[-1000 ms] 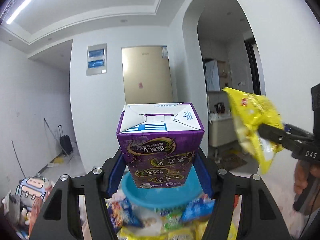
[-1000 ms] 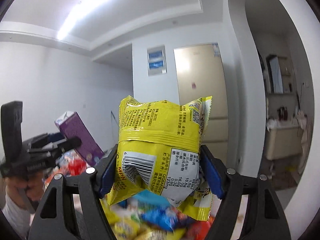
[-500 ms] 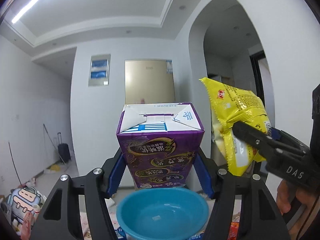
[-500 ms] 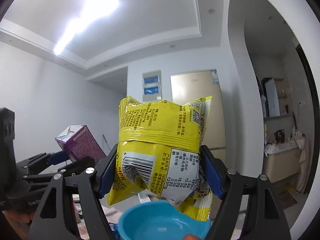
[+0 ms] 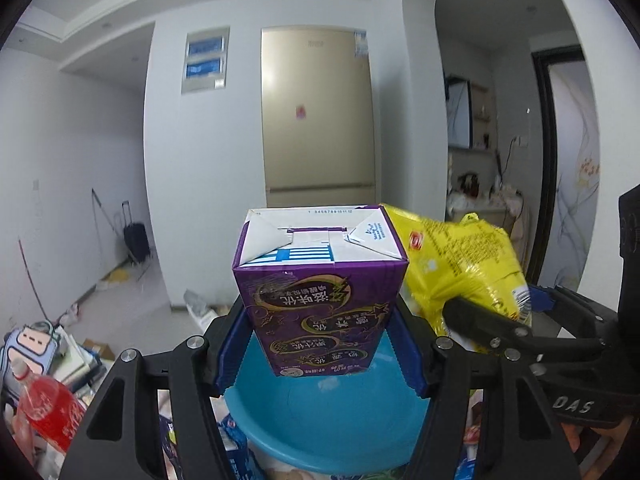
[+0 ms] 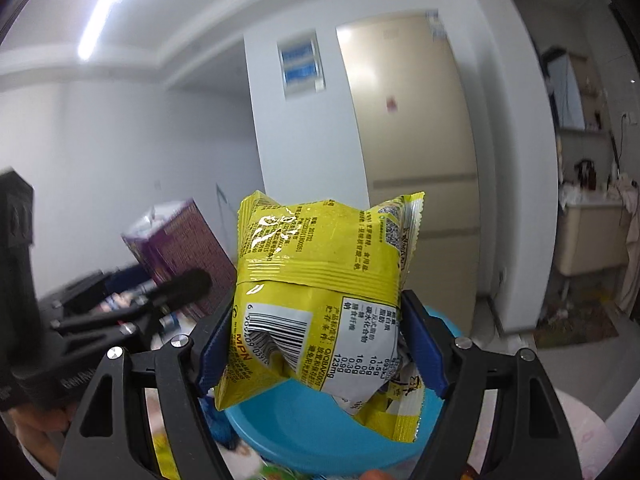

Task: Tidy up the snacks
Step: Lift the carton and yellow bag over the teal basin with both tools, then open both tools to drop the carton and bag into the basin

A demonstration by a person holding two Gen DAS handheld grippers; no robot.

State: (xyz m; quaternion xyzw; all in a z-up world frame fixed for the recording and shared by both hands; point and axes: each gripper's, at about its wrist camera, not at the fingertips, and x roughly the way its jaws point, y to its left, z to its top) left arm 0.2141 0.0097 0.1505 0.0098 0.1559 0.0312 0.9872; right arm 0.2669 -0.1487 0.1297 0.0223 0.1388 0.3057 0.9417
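Observation:
My left gripper is shut on a purple drink carton and holds it upright above a blue plastic bowl. My right gripper is shut on a yellow snack packet and holds it above the same blue bowl. In the left wrist view the yellow packet and the right gripper sit close on the right of the carton. In the right wrist view the carton and the left gripper show blurred at the left.
Several loose snack packets lie around the bowl's base. A red drink bottle stands at the lower left. Behind are a white wall, a beige fridge and an arched opening on the right.
Both grippers have dropped and tilted down toward the blue bowl, still holding their items. The yellow packet has come closer beside the carton.

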